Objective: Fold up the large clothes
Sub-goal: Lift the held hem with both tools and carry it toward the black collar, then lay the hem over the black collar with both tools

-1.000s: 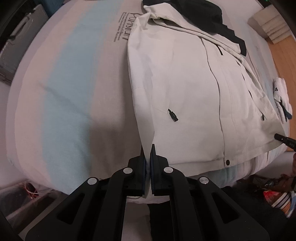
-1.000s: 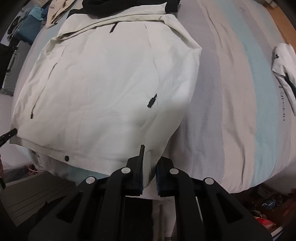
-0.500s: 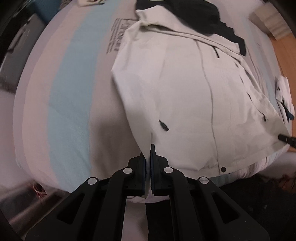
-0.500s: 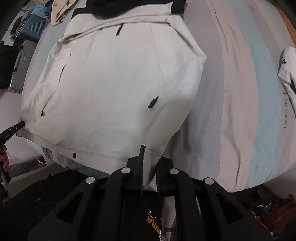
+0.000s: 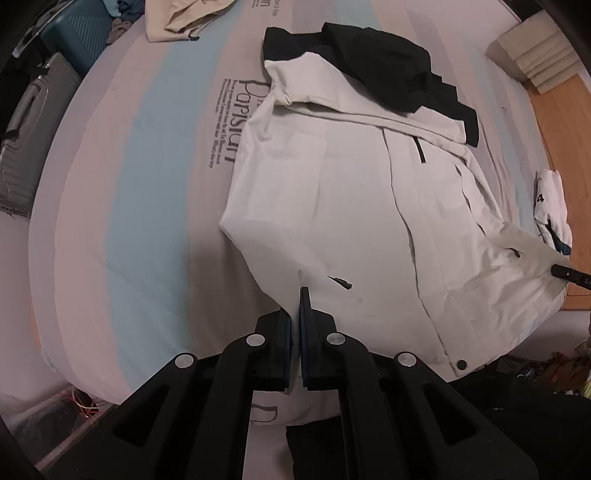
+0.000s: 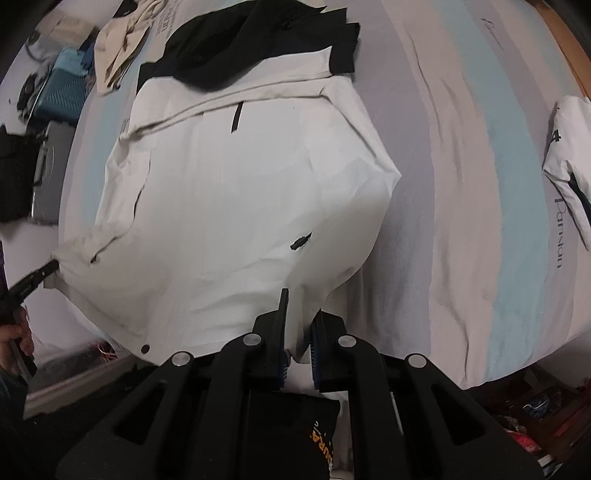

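Note:
A large white jacket (image 5: 369,206) with black hood and cuffs lies on a striped bed, front up. It also shows in the right wrist view (image 6: 229,206). My left gripper (image 5: 295,310) is shut on the jacket's left hem corner and lifts it off the bed. My right gripper (image 6: 299,317) is shut on the jacket's right hem corner, with white cloth bunched between its jaws. Each gripper's tip shows in the other's view at the opposite corner, the right one (image 5: 569,275) and the left one (image 6: 37,277).
The bed sheet (image 5: 147,206) has pale blue, grey and pink stripes. A folded white garment (image 6: 572,177) lies at the bed's right side. A beige garment (image 5: 181,18) lies at the far end. A grey suitcase (image 5: 22,147) stands left of the bed.
Both grippers have risen and pulled back with the hem corners, so more of the bed and the jacket's black hood shows. The hem has lifted off the bed edge.

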The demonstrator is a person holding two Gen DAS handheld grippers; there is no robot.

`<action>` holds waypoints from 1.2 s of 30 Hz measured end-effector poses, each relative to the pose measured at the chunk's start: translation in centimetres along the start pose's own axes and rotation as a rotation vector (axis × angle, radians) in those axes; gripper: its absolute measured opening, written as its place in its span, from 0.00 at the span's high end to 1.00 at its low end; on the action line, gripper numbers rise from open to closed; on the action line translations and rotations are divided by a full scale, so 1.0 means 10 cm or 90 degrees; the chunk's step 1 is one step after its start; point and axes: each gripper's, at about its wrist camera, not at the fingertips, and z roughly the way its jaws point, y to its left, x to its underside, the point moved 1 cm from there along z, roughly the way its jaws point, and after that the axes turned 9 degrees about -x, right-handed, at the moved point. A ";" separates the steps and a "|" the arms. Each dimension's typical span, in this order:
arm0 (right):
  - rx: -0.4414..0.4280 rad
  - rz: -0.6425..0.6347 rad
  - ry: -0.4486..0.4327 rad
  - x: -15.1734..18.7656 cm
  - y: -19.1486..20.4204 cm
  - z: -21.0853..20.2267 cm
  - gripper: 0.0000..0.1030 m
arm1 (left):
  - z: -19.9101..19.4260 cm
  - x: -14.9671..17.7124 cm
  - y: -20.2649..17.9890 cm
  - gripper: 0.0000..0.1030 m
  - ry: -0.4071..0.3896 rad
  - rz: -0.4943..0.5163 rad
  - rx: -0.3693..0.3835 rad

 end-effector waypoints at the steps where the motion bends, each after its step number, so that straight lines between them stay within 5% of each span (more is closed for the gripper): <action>1: -0.006 0.011 -0.001 -0.03 -0.02 -0.01 0.92 | 0.00 -0.04 0.02 0.97 0.000 0.001 0.000; 36: -0.033 0.050 -0.085 -1.64 -0.09 -0.44 0.93 | -0.27 -1.63 0.31 0.98 -0.040 0.022 -0.014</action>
